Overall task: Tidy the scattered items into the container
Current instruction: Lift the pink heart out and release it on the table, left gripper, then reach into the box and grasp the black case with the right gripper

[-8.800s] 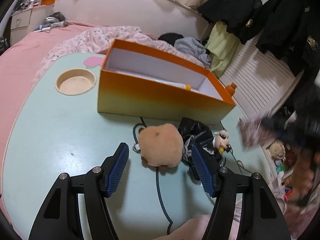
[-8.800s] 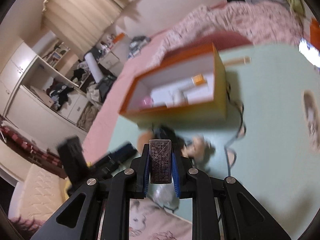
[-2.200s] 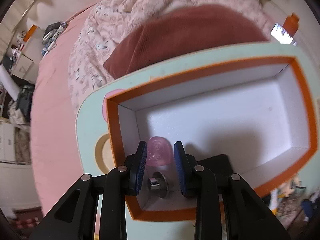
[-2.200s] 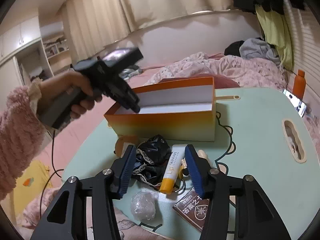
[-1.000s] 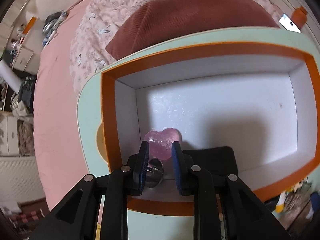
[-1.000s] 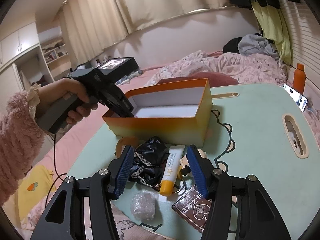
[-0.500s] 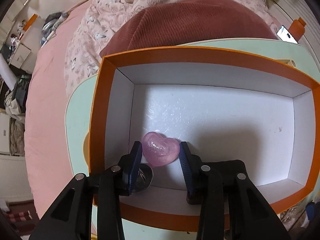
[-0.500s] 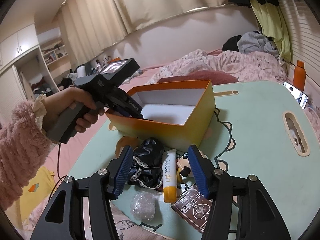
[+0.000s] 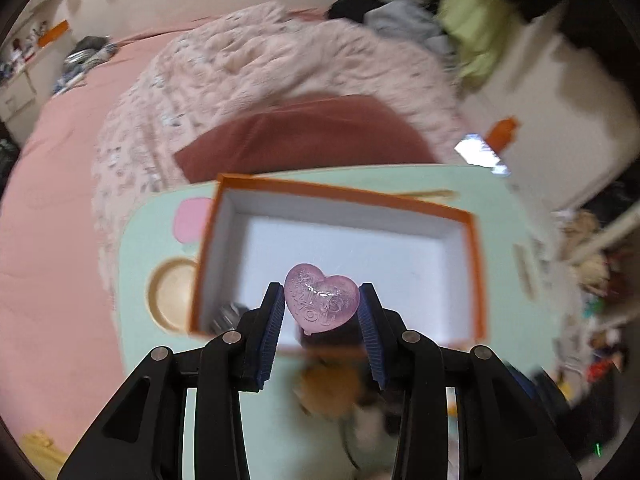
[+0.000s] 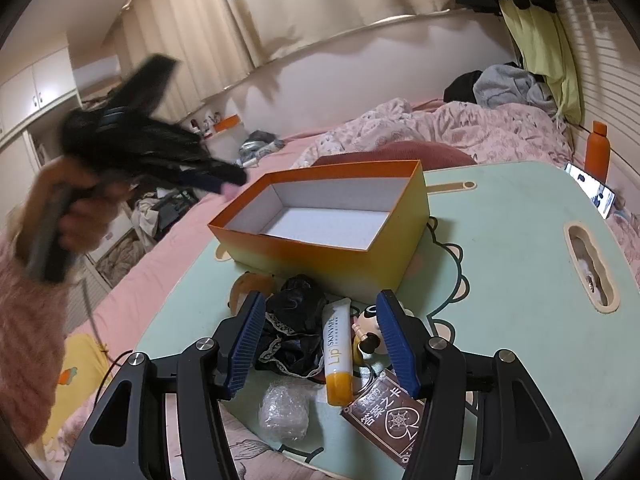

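My left gripper (image 9: 322, 300) is shut on a translucent pink heart (image 9: 322, 306) and holds it in the air above the near left corner of the orange box (image 9: 474, 240). In the right wrist view the blurred left gripper (image 10: 226, 182) hangs left of the box (image 10: 340, 258), a pink tip (image 10: 230, 189) at its end. My right gripper (image 10: 321, 300) stands open over the pile in front of the box: black lace cloth (image 10: 294, 320), a lip-cream tube (image 10: 338, 354), a small panda figure (image 10: 366, 338). Nothing touches its pads.
A round metal piece (image 9: 226, 316) lies in the box's near left corner. A brown card pack (image 10: 386, 410), a bubble-wrap wad (image 10: 285, 410) and an orange plush (image 10: 246, 286) lie on the mint table (image 10: 520, 280). A phone (image 10: 598, 196) and orange bottle (image 10: 597, 148) sit far right.
The left gripper went from straddling the pink heart on the box floor to gripping it, then rose and tipped back out of the box. The right gripper stayed still.
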Demonstrator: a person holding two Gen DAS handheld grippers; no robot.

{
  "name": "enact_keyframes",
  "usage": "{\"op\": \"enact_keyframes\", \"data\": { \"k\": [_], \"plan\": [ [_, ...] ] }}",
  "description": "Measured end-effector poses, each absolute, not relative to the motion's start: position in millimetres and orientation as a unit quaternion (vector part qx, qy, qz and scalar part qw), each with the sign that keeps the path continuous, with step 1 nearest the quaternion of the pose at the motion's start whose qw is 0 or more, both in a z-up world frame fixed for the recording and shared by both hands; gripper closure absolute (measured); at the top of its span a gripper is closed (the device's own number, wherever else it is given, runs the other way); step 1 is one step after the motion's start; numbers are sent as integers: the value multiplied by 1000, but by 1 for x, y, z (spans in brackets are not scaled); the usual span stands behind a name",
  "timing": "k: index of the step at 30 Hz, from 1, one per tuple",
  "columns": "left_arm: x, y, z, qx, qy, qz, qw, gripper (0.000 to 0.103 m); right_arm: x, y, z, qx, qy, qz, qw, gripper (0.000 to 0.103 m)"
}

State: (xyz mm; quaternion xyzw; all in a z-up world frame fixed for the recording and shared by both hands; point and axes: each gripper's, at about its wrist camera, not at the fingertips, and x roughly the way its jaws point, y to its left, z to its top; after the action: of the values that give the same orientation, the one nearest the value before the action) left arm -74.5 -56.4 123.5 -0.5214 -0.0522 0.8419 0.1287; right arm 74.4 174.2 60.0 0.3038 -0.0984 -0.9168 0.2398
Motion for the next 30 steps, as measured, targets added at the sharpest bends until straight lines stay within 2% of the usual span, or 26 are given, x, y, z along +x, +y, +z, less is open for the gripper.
{"op": "enact_keyframes", "data": {
  "k": [3, 8, 12, 21, 24, 26, 29, 30],
  "plan": [
    [-32, -58, 109, -514, -77, 841, 149, 64, 74, 174, 60, 306, -99, -916, 240, 45],
    [14, -63, 66, -508, -122, 843, 125, 64, 74, 173, 60, 310, -96, -915, 239, 45],
    [25, -73, 41, -504, -152, 844, 105, 64, 74, 173, 60, 312, -93, -915, 238, 45],
    [39, -65, 19, -466, -150, 868, 82, 63, 73, 171, 59, 313, -84, -916, 235, 45],
    [50, -66, 16, -442, -155, 880, 80, 58, 73, 171, 62, 316, -82, -915, 237, 44],
    [57, -70, 15, -421, -167, 888, 73, 49, 69, 169, 67, 321, -76, -913, 241, 44],
    [66, -78, 15, -396, -188, 896, 69, 46, 55, 160, 90, 327, -81, -903, 266, 44],
    [67, -80, 15, -391, -195, 897, 71, 46, 46, 156, 104, 328, -92, -897, 281, 40]
  ]
}}
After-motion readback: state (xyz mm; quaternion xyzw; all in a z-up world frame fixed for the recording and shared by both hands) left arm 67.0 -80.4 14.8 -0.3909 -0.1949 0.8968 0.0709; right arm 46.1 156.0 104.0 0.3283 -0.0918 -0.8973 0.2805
